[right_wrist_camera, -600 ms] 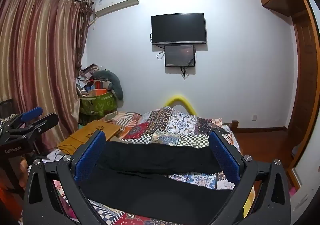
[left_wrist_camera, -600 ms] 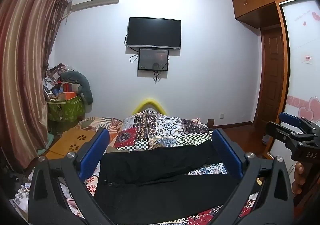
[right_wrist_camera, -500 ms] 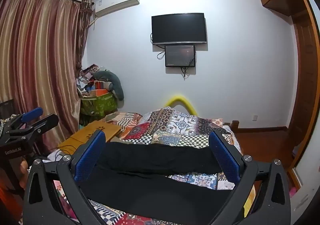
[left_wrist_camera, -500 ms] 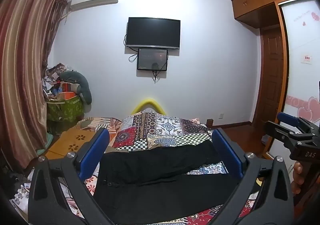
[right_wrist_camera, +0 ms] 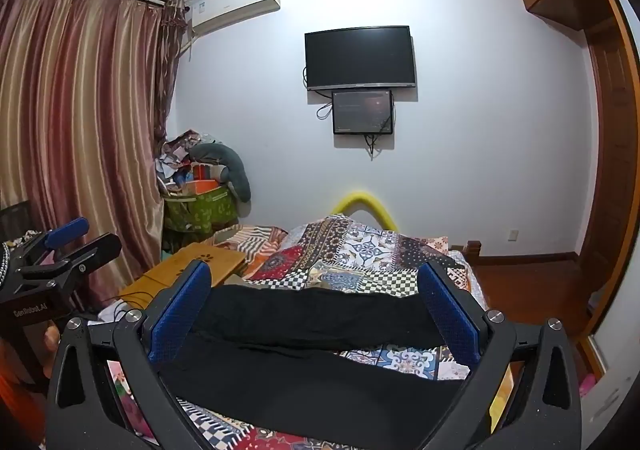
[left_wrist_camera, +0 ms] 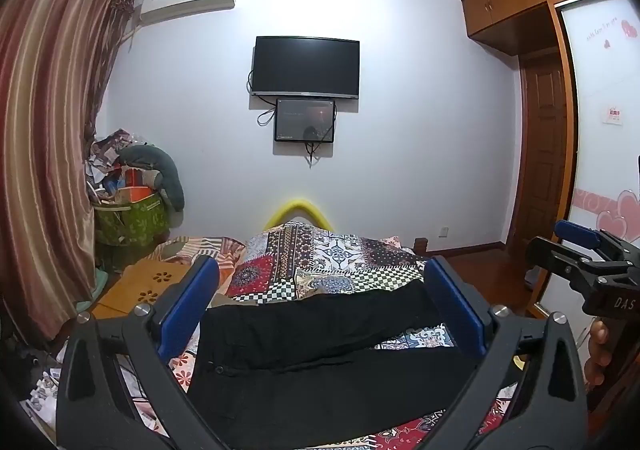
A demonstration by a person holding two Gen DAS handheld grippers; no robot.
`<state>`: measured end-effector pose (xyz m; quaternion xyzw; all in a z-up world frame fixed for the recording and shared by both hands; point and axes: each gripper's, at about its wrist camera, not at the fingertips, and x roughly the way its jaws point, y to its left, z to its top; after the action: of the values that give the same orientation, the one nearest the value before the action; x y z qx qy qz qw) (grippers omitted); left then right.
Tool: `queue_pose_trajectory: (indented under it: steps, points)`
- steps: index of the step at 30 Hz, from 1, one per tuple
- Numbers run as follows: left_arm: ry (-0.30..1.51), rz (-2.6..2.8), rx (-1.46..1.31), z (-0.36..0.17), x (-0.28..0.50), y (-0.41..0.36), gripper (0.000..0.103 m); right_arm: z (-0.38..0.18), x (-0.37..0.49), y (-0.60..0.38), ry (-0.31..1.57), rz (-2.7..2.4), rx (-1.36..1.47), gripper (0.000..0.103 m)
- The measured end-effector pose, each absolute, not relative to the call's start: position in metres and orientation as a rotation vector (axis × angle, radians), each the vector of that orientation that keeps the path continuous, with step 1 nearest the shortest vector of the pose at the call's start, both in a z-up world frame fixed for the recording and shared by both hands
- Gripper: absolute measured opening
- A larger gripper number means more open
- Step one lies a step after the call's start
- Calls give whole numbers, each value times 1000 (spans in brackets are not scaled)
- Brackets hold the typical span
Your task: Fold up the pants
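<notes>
- Left gripper (left_wrist_camera: 320,306): two black, angular arms with triangular cut-outs, each ending in a blue textured pad; silver round-head screws at the pivots
- Right gripper (right_wrist_camera: 314,304): same build, black frame, blue dimpled pads, silver screws on each arm
- Right gripper seen side-on from the left wrist view: black body, blue pad on top, white lettering "DAS"
- Left gripper seen side-on from the right wrist view: white lettering "GenRobot.AI"
</notes>
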<state>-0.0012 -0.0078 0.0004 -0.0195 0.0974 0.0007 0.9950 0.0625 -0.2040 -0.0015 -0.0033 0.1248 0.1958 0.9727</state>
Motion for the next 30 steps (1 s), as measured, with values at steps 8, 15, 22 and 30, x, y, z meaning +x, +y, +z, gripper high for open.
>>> queue_pose_trajectory:
  steps: [8,15,22,30]
  points:
    - [193,5,-36,-1,-1,-8,103,-3,63,-202,252,396,1,103]
    - [192,4,-35,0,-1,-9,103,-2,63,-204,253,398,3,103]
    - [178,7,-32,-1,-3,-10,103,-2,66,-206,253,397,0,103]
    - [178,6,-29,-3,-3,-12,103,-2,67,-208,257,402,-1,103]
